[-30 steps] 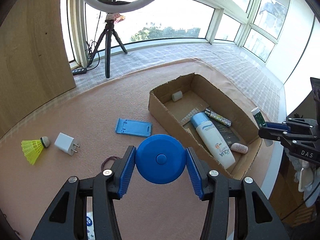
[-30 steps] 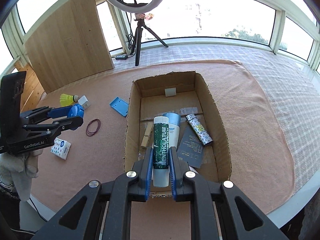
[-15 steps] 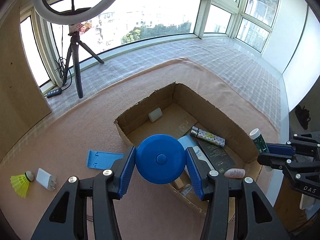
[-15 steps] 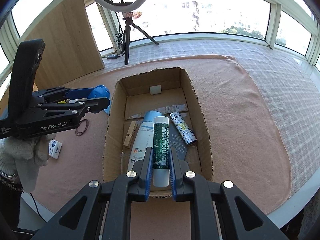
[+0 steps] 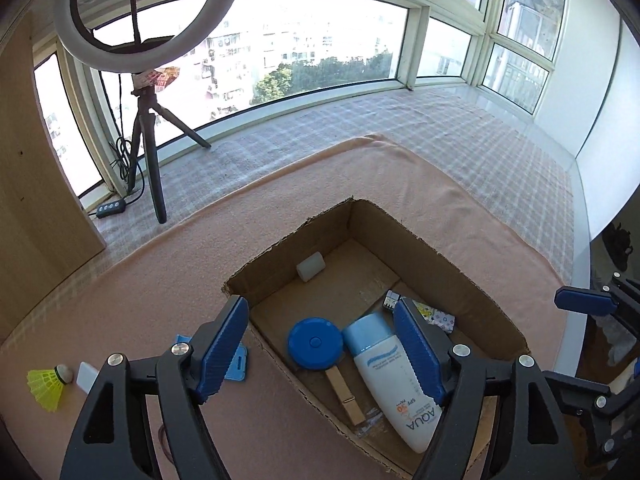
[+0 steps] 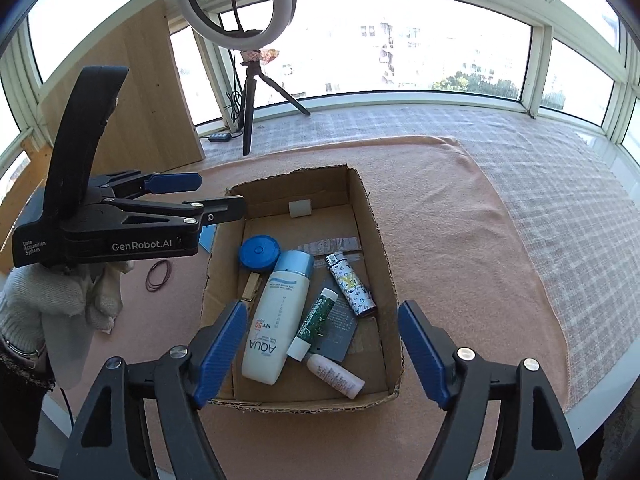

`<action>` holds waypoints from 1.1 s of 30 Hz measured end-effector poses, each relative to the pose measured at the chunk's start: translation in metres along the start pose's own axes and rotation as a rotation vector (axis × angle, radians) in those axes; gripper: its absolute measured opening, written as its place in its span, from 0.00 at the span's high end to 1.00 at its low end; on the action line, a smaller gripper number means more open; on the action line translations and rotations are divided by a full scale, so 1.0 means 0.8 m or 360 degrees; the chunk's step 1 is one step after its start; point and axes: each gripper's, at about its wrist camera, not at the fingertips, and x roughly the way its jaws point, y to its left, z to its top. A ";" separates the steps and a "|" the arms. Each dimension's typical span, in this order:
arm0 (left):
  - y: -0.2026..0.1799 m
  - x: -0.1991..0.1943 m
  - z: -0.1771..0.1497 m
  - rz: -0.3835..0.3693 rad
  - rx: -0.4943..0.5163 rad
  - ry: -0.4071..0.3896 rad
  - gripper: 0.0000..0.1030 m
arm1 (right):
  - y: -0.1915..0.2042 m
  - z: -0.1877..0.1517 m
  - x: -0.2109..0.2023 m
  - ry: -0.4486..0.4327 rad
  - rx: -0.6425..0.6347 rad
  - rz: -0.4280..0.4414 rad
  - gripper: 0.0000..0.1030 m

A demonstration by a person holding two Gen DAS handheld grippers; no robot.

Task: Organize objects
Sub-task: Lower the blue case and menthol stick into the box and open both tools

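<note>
Lying in the brown cardboard box [image 6: 376, 248]: round blue plastic disc [image 6: 259, 252] and green-labelled white tube [image 6: 313, 323]. Left gripper [image 5: 320, 354] and right gripper [image 6: 322, 354] jaws have just been opening; both stand apart, empty.

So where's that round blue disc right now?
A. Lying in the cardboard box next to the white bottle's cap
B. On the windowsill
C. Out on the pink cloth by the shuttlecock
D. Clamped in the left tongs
A: the round blue disc lies on the floor of the cardboard box, beside the white bottle; both tongs are open and empty.
</note>
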 end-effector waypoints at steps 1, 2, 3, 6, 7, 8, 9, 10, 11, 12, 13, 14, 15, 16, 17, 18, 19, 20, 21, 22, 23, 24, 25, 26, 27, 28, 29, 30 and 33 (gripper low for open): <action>0.000 0.000 0.001 0.0001 -0.0001 0.0000 0.24 | 0.000 0.001 0.000 -0.0003 0.0005 -0.0008 0.28; 0.000 -0.001 0.001 -0.0001 -0.0002 0.0000 0.24 | -0.001 0.002 0.000 -0.0005 0.0014 -0.0006 0.28; 0.000 -0.001 0.001 -0.0002 -0.0002 0.0001 0.24 | -0.001 0.002 0.002 0.0000 0.0018 0.0003 0.28; 0.001 0.000 -0.001 0.0002 0.0004 0.0008 0.24 | -0.001 0.003 0.005 0.0013 0.0027 0.0013 0.28; 0.002 0.000 -0.001 0.0002 0.0002 0.0009 0.24 | -0.001 0.003 0.005 0.0016 0.0028 0.0018 0.28; 0.003 0.000 -0.002 0.0000 -0.0003 0.0012 0.24 | -0.001 0.003 0.006 0.0020 0.0029 0.0022 0.28; 0.005 0.000 -0.003 0.0001 -0.0009 0.0011 0.24 | -0.001 0.002 0.007 0.0020 0.0030 0.0023 0.28; 0.006 -0.001 -0.003 0.0003 -0.0013 0.0011 0.24 | -0.001 0.003 0.007 0.0019 0.0031 0.0024 0.28; 0.008 -0.001 -0.004 0.0004 -0.0018 0.0013 0.24 | -0.001 0.002 0.007 0.0019 0.0032 0.0025 0.28; 0.009 -0.001 -0.004 0.0004 -0.0022 0.0015 0.24 | -0.001 0.002 0.007 0.0020 0.0032 0.0026 0.28; 0.011 -0.002 -0.005 0.0006 -0.0028 0.0013 0.24 | 0.000 0.002 0.008 0.0024 0.0033 0.0028 0.28; 0.012 -0.003 -0.006 0.0008 -0.0032 0.0011 0.24 | 0.001 0.002 0.008 0.0029 0.0034 0.0030 0.28; 0.013 -0.004 -0.006 0.0009 -0.0032 0.0011 0.24 | 0.002 0.003 0.009 0.0035 0.0035 0.0032 0.28; 0.014 -0.005 -0.007 0.0011 -0.0032 0.0009 0.24 | 0.003 0.003 0.010 0.0040 0.0035 0.0034 0.28; 0.014 -0.006 -0.008 0.0015 -0.0031 0.0009 0.24 | 0.004 0.002 0.011 0.0044 0.0035 0.0036 0.28; 0.015 -0.007 -0.009 0.0018 -0.0031 0.0007 0.24 | 0.006 0.002 0.012 0.0047 0.0035 0.0037 0.28; 0.016 -0.009 -0.009 0.0022 -0.0031 0.0004 0.24 | 0.007 0.002 0.012 0.0051 0.0036 0.0040 0.28; 0.017 -0.010 -0.010 0.0027 -0.0033 0.0004 0.24 | 0.008 0.001 0.013 0.0057 0.0041 0.0050 0.28; 0.019 -0.012 -0.011 0.0030 -0.0035 0.0002 0.24 | 0.009 0.001 0.013 0.0065 0.0049 0.0067 0.28; 0.020 -0.014 -0.013 0.0044 -0.0036 -0.0003 0.24 | 0.010 0.001 0.014 0.0071 0.0062 0.0086 0.28; 0.021 -0.016 -0.014 0.0061 -0.0034 -0.0010 0.24 | 0.011 0.001 0.015 0.0075 0.0074 0.0101 0.28; 0.022 -0.019 -0.016 0.0066 -0.0035 -0.0014 0.24 | 0.012 0.001 0.015 0.0078 0.0084 0.0111 0.28; 0.024 -0.021 -0.017 0.0063 -0.0041 -0.0015 0.24 | 0.013 0.000 0.015 0.0079 0.0088 0.0115 0.28; 0.027 -0.024 -0.019 0.0060 -0.0050 -0.0018 0.24 | 0.015 0.000 0.015 0.0079 0.0089 0.0113 0.28; 0.030 -0.027 -0.020 0.0061 -0.0058 -0.0020 0.24 | 0.018 0.000 0.015 0.0079 0.0087 0.0108 0.28; 0.032 -0.030 -0.022 0.0067 -0.0061 -0.0021 0.24 | 0.020 0.000 0.015 0.0077 0.0081 0.0103 0.28; 0.035 -0.033 -0.024 0.0076 -0.0063 -0.0022 0.24 | 0.023 0.000 0.015 0.0073 0.0074 0.0101 0.28; 0.037 -0.035 -0.026 0.0082 -0.0064 -0.0020 0.24 | 0.026 0.001 0.015 0.0067 0.0069 0.0100 0.28; 0.048 -0.046 -0.034 0.0093 -0.0085 -0.0023 0.24 | 0.034 0.002 0.013 0.0036 0.0063 0.0100 0.28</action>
